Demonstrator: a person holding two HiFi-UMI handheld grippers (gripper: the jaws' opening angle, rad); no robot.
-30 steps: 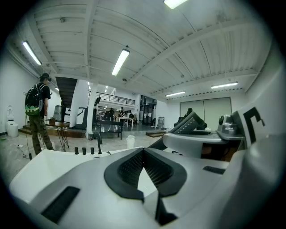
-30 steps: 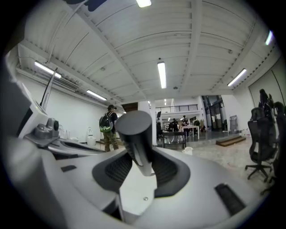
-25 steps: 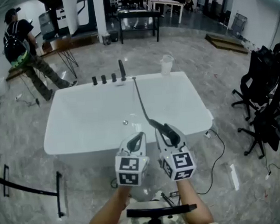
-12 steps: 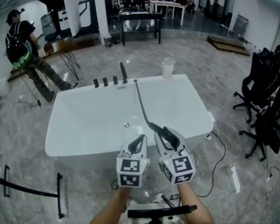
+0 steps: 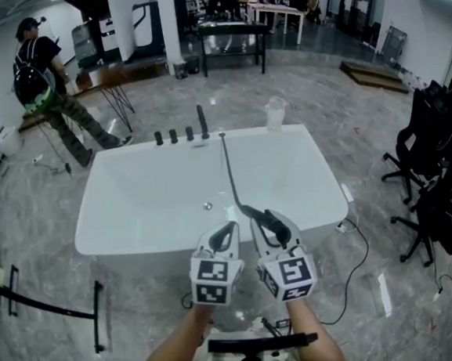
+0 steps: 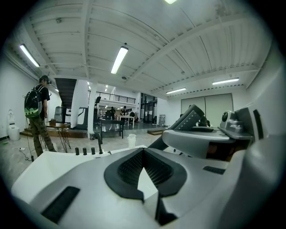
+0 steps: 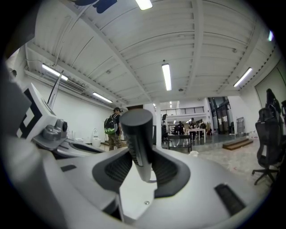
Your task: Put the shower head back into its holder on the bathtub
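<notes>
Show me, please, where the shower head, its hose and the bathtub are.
shower head [image 7: 138,143]: right gripper view, on its dark cylindrical handle.
hose [image 5: 229,171]: head view, midway along it, over the tub.
bathtub [image 5: 148,239]: head view, on its near rim.

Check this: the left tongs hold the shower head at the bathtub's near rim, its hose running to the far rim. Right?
Not quite: the right tongs hold the shower head, not the left, as the right gripper view shows; the left tongs are shut on nothing. It is at the near rim of the bathtub, its hose running to the far rim.
</notes>
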